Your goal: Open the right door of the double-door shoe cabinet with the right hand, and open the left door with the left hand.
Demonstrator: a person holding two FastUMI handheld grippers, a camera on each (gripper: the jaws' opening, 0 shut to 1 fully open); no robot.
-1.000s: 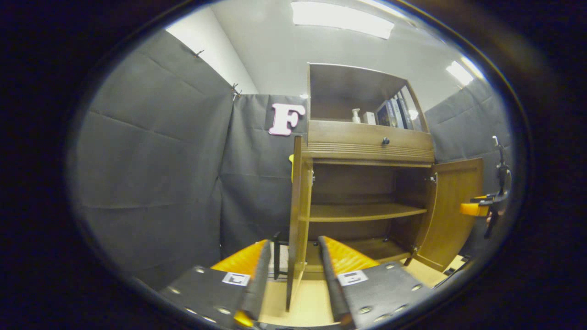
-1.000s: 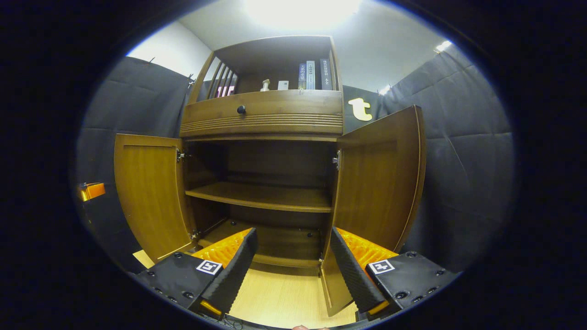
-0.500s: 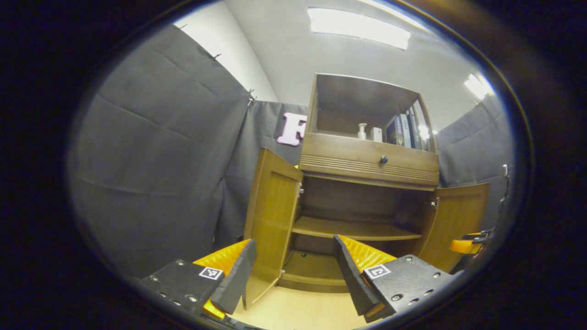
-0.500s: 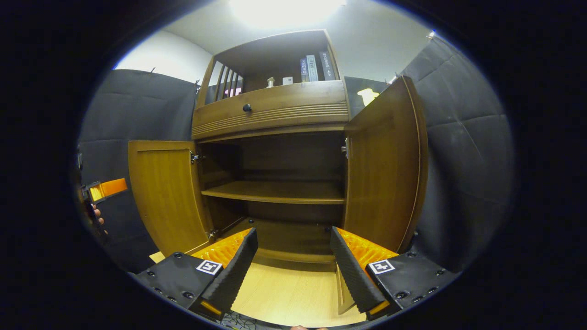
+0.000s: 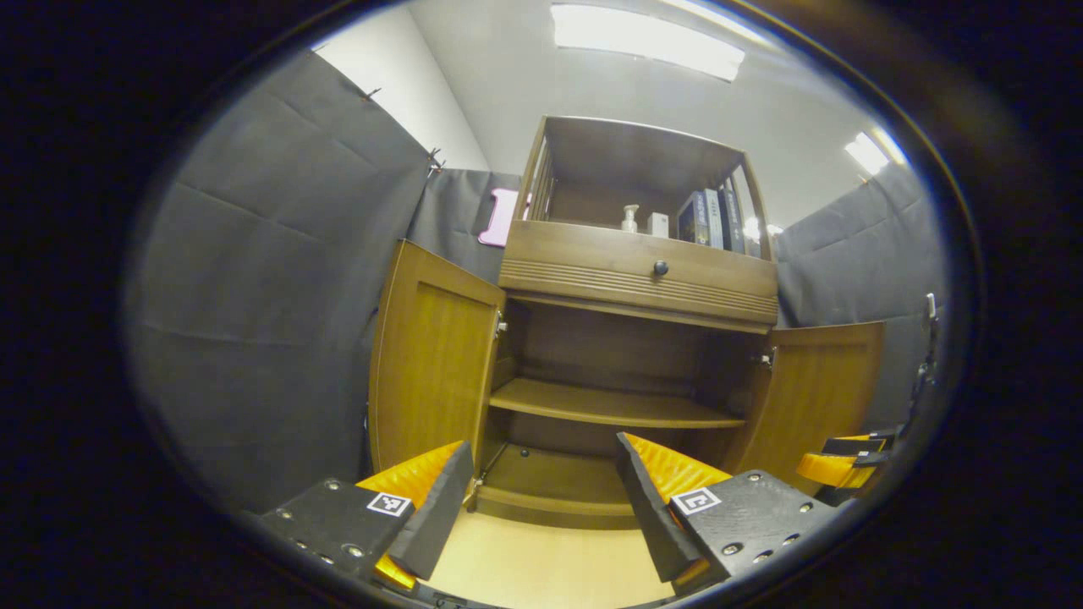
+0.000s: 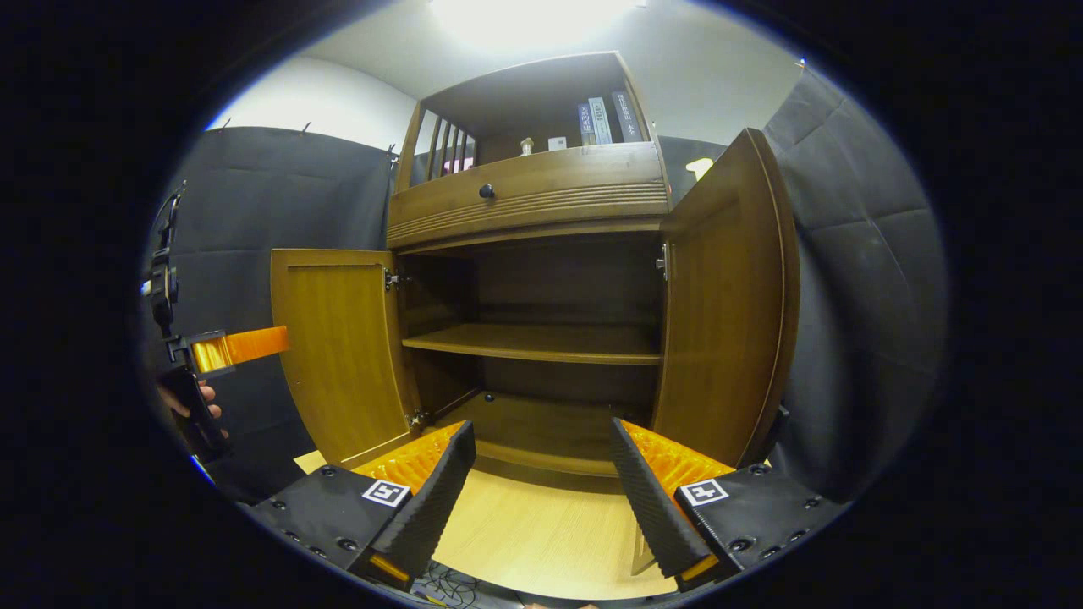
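Observation:
The wooden shoe cabinet [image 5: 634, 275] stands in front of me with both doors swung out. In the left gripper view its left door [image 5: 427, 364] hangs wide open at the left and its right door [image 5: 816, 389] at the right. My left gripper [image 5: 541, 507] is open and holds nothing, a short way back from the cabinet's base. In the right gripper view my right gripper [image 6: 541, 499] is also open and holds nothing, with the right door [image 6: 728, 304] just beyond its right finger and the left door [image 6: 338, 347] farther left. Neither gripper touches a door.
Inside is a bare middle shelf [image 6: 533, 340] and a bottom board. Above are a drawer with a dark knob [image 6: 486, 191] and an open top shelf with books [image 5: 706, 220] and a small bottle. A hand [image 6: 190, 406] holds the left gripper beside the left door. Light wood floor [image 6: 541, 541] lies in front.
The left gripper has let go of the left door's edge and turned to face the cabinet. Both doors stand wider open than a second ago.

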